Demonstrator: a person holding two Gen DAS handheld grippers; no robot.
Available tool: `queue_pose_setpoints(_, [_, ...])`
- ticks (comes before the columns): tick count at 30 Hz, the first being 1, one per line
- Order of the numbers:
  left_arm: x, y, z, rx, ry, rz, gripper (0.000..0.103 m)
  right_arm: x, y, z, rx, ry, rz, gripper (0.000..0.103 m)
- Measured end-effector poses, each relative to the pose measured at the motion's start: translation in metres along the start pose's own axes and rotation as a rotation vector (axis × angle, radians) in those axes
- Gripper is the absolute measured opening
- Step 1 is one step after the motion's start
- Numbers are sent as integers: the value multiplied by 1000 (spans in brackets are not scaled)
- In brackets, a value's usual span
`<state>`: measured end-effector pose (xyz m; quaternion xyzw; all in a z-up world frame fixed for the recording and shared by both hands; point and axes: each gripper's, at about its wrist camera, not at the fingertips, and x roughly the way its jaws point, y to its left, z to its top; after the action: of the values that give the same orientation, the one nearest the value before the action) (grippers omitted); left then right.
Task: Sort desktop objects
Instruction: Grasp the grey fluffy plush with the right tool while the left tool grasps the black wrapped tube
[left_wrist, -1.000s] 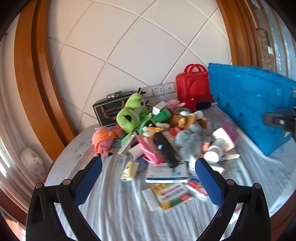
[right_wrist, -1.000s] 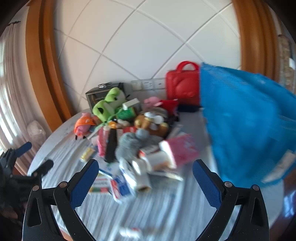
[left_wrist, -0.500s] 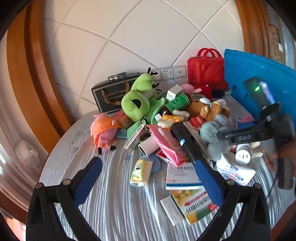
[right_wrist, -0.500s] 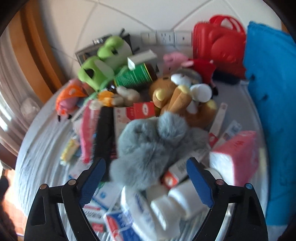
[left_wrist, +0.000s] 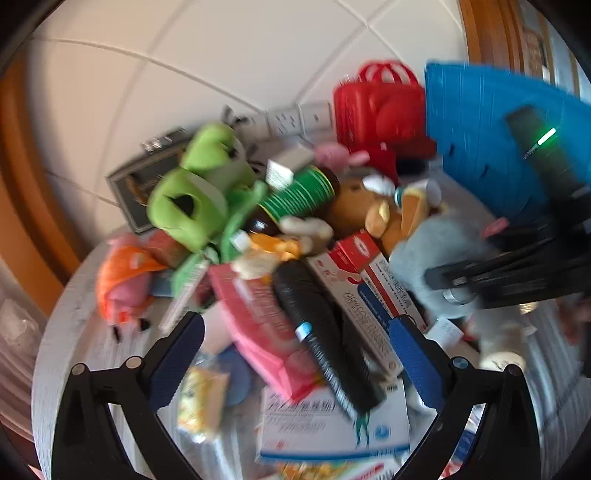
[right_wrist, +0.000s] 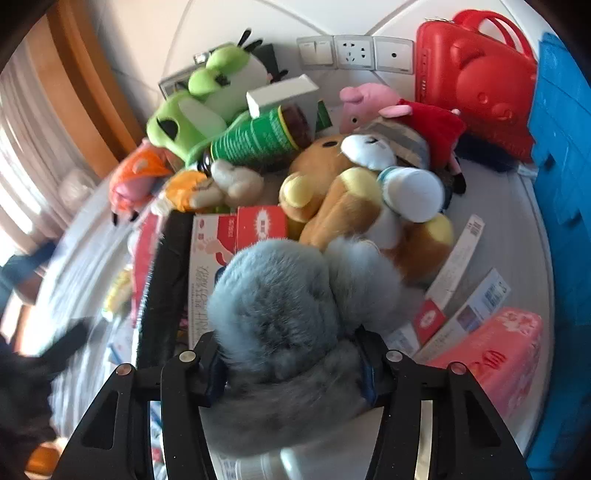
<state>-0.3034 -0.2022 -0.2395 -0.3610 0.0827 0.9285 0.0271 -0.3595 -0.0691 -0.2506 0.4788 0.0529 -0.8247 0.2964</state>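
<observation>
- Fluffy grey-blue plush toy is seen in the middle of the heap on the round white-clothed table; this toy serves as landmark.
- Right gripper is closing its jaws, with the toy's fur caught between them.
- Left gripper is held spread, with nothing pinched, over a black cylindrical brush lying left of the toy.
- Brown plush bear is pressed against the toy's far side.
- Blue plastic crate is stood to the toy's right.
</observation>
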Motion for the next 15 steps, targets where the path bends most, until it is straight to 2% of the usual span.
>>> queue_pose_setpoints(4, [46,-10,0,13,102,-65,82,-5,-12,-4,-4,-10,55,54])
queue_pose_setpoints(5, [55,-9,-3,8,129,-87,69,-4,-14,-3,-8,-7,64,54])
queue_pose_setpoints(6, [63,-6,-7,-3,165,-116,63,-3,-14,-1,-12,-5,68,54])
queue_pose_setpoints(7, [62,0,-9,-42,148,-148,62,-2,-13,0,-16,-7,75,54])
queue_pose_setpoints(8, [61,4,-10,-54,154,-144,62,-1,-14,0,-16,-8,86,54])
queue_pose_setpoints(15, [57,6,-27,-17,179,-132,62,6,-13,1,-4,10,129,54])
